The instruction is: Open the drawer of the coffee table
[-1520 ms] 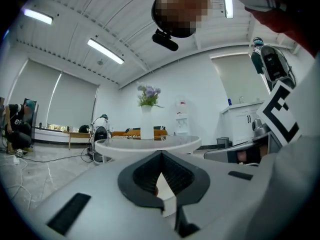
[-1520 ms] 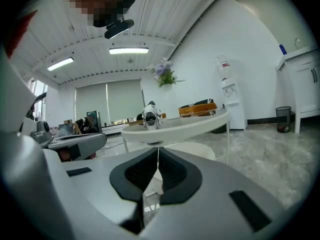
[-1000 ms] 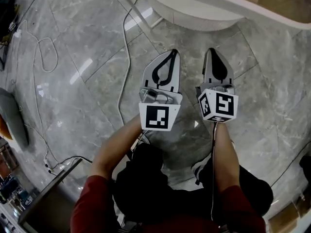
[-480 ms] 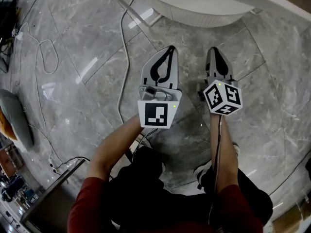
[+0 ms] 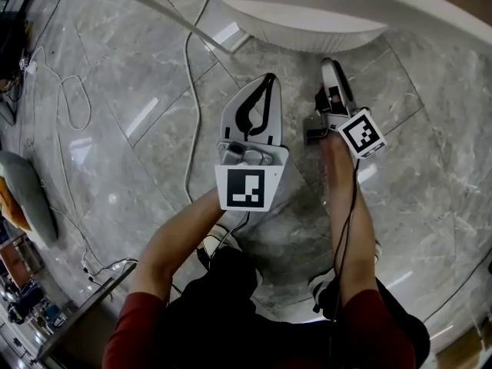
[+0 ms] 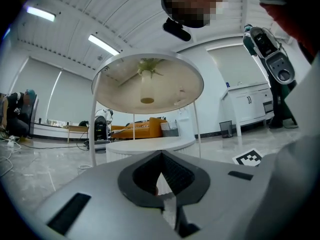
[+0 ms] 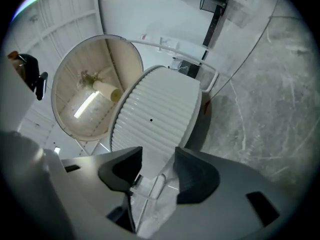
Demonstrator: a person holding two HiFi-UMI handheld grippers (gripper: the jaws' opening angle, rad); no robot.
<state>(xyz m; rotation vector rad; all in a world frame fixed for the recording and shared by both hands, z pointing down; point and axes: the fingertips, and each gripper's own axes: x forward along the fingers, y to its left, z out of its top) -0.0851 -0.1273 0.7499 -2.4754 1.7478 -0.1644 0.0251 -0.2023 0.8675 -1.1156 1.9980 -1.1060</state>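
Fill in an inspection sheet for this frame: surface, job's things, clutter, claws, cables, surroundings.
Surface: glossy grey marble floor.
Job's things: white coffee table; its ribbed lower drum shows no drawer pulled out.
Clutter: grey padded thing at the left edge, kind unclear.
Claws: left claw shut, empty; right claw rolled on its side, jaws have just been opening, nothing between them, facing the drum.
Cables: white cable along the floor beside the left claw.
Surroundings: orange sofa, white cabinets.
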